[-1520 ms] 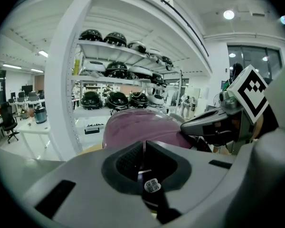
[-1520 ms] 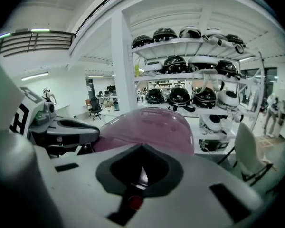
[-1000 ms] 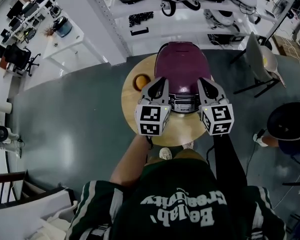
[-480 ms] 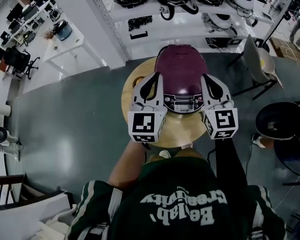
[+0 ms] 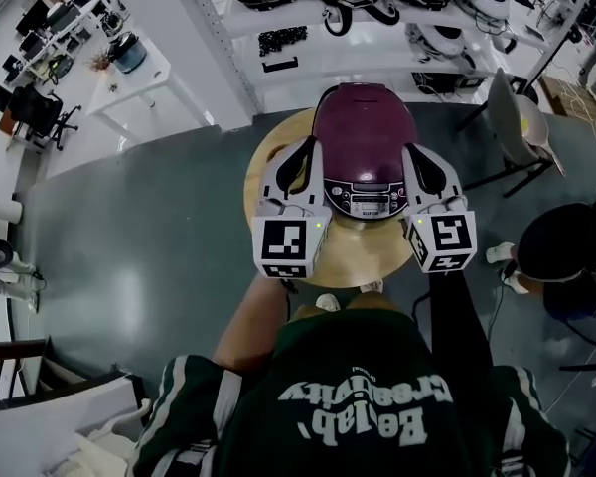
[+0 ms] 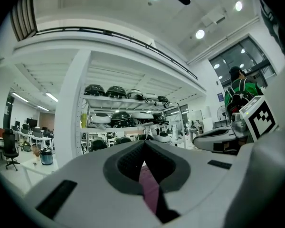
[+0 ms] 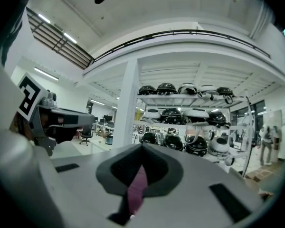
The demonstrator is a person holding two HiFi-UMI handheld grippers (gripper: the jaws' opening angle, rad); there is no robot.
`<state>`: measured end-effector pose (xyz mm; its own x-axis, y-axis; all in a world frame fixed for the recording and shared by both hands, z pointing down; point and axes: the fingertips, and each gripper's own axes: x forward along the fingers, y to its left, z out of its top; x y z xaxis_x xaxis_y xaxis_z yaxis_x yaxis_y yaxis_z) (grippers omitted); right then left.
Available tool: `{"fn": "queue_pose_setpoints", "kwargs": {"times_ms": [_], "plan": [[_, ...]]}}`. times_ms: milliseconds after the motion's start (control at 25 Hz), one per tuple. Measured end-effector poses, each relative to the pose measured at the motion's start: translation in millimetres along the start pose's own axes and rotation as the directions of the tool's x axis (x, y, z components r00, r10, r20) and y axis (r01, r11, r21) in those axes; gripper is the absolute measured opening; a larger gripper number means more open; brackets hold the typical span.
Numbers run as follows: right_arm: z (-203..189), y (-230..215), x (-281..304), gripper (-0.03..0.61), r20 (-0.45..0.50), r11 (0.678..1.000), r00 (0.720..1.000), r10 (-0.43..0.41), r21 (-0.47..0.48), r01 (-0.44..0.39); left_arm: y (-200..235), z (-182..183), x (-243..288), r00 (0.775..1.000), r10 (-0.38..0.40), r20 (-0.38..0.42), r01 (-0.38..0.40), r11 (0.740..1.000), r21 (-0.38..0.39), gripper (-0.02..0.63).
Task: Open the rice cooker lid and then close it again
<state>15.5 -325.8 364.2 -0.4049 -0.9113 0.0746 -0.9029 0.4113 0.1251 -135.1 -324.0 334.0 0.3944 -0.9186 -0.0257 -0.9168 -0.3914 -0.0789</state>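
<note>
Rice cooker (image 5: pixel 366 195) lid (image 5: pixel 366 117) looks smooth and stiff; I would take its front edge. Left gripper (image 5: pixel 312 147) and right gripper (image 5: pixel 415 153) have jaws clenched, empty.

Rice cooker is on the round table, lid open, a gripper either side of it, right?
No: the lid is shut, as the head view shows. The cooker does sit on the round table, left gripper and right gripper either side.

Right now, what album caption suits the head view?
Both shut, the left gripper and right gripper flank the lid-down maroon rice cooker on a round wooden table.
</note>
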Motion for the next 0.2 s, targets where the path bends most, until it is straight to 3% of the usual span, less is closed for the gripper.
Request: {"fn": "queue_pose_setpoints", "kwargs": {"times_ms": [200], "plan": [[-4.7,5.3,-2.1,0.003,0.002,1.000,1.000,0.006,0.010,-0.006,-3.7,-6.5,-5.6,1.000,-0.010,-0.005,0.010,1.000,-0.007,0.000]]}}
